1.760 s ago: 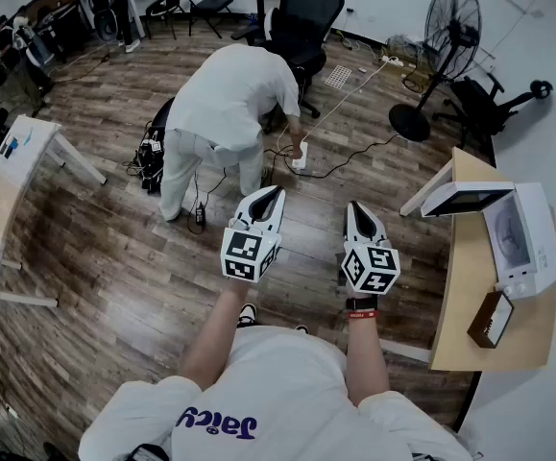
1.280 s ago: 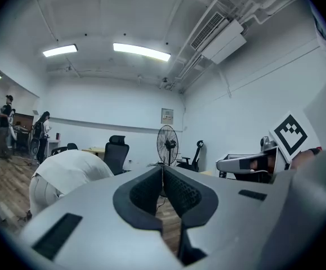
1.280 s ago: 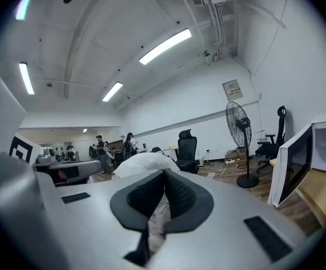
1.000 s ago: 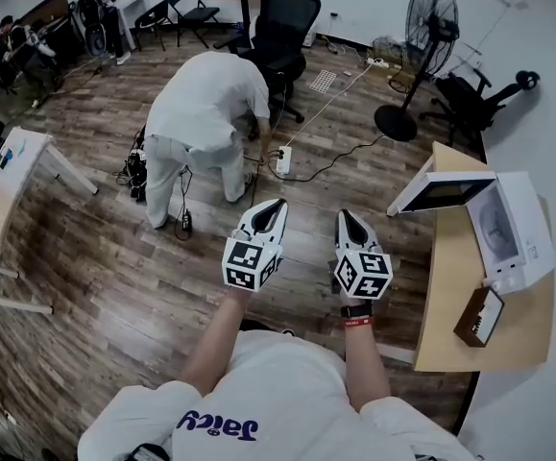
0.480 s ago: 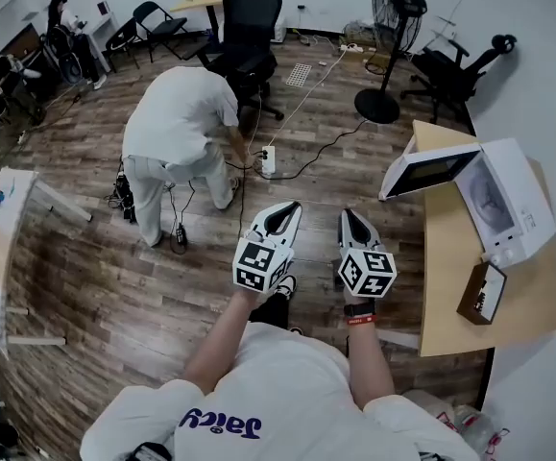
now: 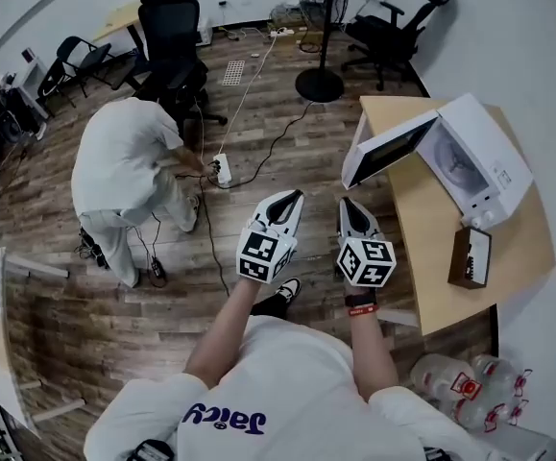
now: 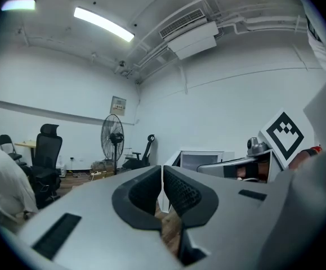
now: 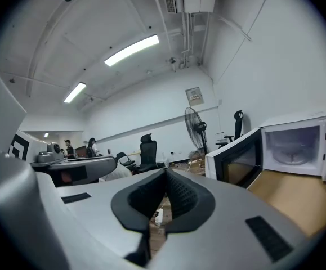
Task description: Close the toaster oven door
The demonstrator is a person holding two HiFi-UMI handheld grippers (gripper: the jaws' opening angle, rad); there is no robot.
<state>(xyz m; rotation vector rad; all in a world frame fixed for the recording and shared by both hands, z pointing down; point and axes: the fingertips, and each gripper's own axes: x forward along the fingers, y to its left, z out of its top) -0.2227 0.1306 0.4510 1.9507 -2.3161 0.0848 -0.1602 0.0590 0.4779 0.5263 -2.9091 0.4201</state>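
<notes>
While empty, L gripper (image 6: 295,197), R gripper (image 6: 347,204) closed.

Shirt (image 6: 287,377) of camera wearer: blue lettering, upside down in head view, roughly "Jaicy". Left tool (image 6: 295,197), right tool (image 6: 347,204): black-white square code markers, no letters. Bottles (image 6: 455,380) on floor (image 6: 114,305) beside desk (image 6: 431,257): red labels, print unreadable. Wall notice (image 7: 118,105), left gripper view: illegible.

At three o'clock in your right gripper view, the white boxy toaster oven (image 8: 298,142) was cut off; print on the small dark box (image 6: 471,256) beside it was illegible.
</notes>
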